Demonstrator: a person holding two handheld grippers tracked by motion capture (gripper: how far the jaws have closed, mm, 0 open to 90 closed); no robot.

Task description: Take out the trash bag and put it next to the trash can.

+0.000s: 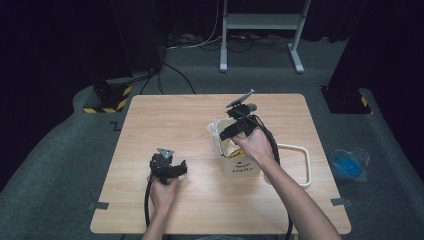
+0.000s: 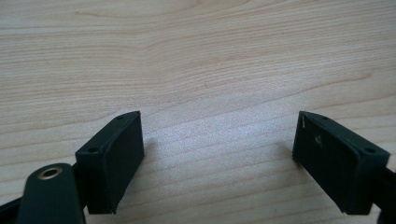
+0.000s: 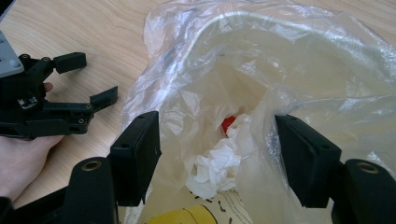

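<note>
A small white bin lined with a clear plastic bag stands right of the table's middle. My right gripper hovers over its mouth, pointing down into it. In the right gripper view my right gripper is open, its jaws straddling the bag without pinching it. Inside lie crumpled white tissue, something red and a yellow printed paper. My left gripper rests low over the bare wood to the bin's left. It stands open with nothing between its jaws, also.
A white loop frame lies on the table against the bin's right side. Off the table, a blue bag sits on the grey floor at right and a metal stand at the back.
</note>
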